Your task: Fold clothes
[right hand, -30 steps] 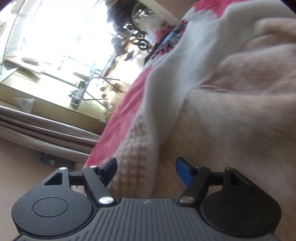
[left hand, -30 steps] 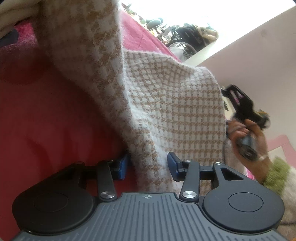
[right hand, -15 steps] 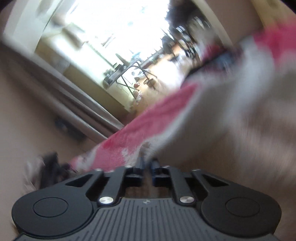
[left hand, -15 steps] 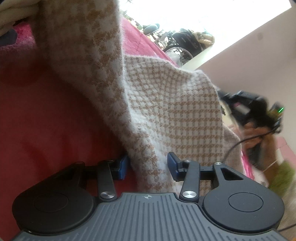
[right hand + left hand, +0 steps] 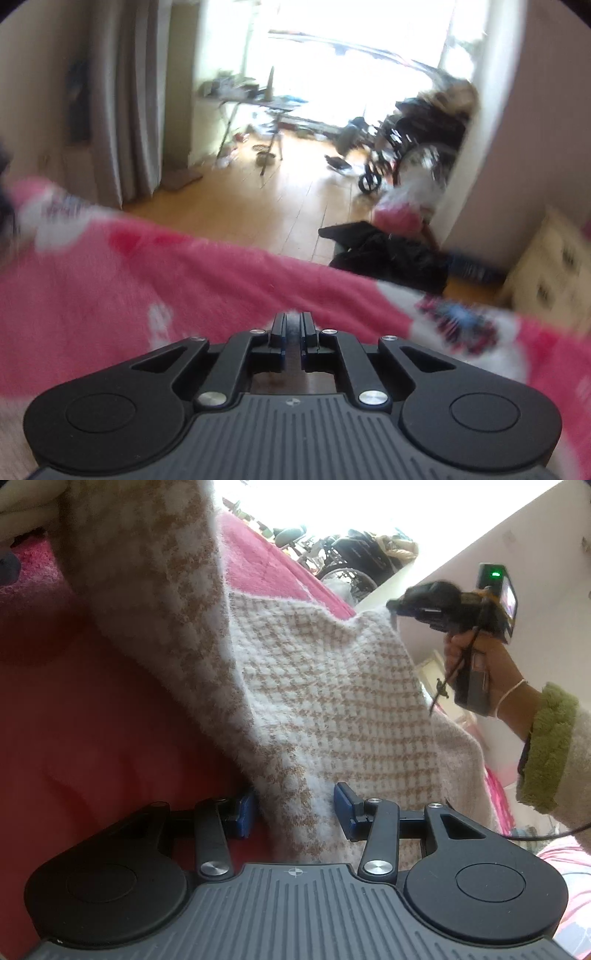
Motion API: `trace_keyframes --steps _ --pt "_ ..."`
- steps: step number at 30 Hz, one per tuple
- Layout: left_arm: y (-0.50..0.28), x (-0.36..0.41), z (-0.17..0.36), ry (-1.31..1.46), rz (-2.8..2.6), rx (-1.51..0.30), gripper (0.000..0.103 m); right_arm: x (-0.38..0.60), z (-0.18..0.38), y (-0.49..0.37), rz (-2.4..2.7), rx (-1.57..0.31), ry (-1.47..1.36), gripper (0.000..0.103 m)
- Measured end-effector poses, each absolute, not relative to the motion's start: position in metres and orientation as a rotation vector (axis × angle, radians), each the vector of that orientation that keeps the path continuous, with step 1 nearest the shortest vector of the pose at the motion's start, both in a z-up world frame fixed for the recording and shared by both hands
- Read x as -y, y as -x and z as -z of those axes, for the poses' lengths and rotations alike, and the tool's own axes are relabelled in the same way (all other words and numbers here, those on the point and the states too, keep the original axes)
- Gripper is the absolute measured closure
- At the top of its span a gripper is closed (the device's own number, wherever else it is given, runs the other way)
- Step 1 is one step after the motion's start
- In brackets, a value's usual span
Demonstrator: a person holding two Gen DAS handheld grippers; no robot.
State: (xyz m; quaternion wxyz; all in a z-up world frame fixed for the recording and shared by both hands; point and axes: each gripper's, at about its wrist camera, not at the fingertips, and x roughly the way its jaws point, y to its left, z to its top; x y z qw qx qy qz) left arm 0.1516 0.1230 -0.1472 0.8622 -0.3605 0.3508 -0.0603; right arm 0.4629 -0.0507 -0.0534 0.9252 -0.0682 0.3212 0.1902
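Left gripper (image 5: 293,812) was clamped on a thick fold of the houndstooth sweater (image 5: 325,686), which ran up and ahead of it over the red blanket (image 5: 92,709). Right gripper (image 5: 393,607) pinched the sweater's far top corner, lifted up to the right. Its jaws were opening, only a narrow gap between them.

bright window (image 5: 354,55) at back; wooden floor (image 5: 266,206) below it, grey curtain (image 5: 129,103) to its left, wheelchair (image 5: 410,144) at its right.
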Motion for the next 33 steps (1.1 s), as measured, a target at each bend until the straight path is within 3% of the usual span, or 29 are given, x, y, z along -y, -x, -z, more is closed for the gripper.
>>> trace_keyframes --steps 4,6,10,16,18,20,21,28,33 --pt "-0.15 -0.124 0.147 0.766 0.132 -0.731 0.059 0.117 0.031 -0.464 -0.448 -0.659 -0.28 0.065" --pt "-0.15 -0.123 0.145 0.762 0.134 -0.728 0.059 0.151 0.031 -0.46 -0.464 -0.741 -0.447 0.064" --pt "-0.151 -0.124 0.147 0.76 0.141 -0.726 0.059 0.194 0.066 -0.439 -0.44 -0.954 -0.658 0.049" --pt "-0.149 -0.127 0.149 0.752 0.153 -0.722 0.059 0.207 0.147 -0.433 -0.346 -1.108 -0.865 0.05" --pt "-0.149 -0.127 0.149 0.751 0.154 -0.723 0.059 0.206 0.161 -0.435 -0.354 -1.072 -0.936 0.052" --pt "-0.149 -0.128 0.149 0.753 0.153 -0.722 0.06 0.202 0.162 -0.435 -0.365 -1.034 -0.939 0.068" --pt "-0.149 -0.128 0.149 0.756 0.152 -0.722 0.061 0.198 0.159 -0.435 -0.37 -1.011 -0.917 0.091" --pt "-0.147 -0.132 0.151 0.778 0.143 -0.723 0.065 0.192 0.075 -0.413 -0.416 -0.623 -0.657 0.094" --pt "-0.146 -0.129 0.15 0.765 0.133 -0.716 0.066 0.162 0.083 -0.423 -0.301 -0.642 -0.348 0.094"
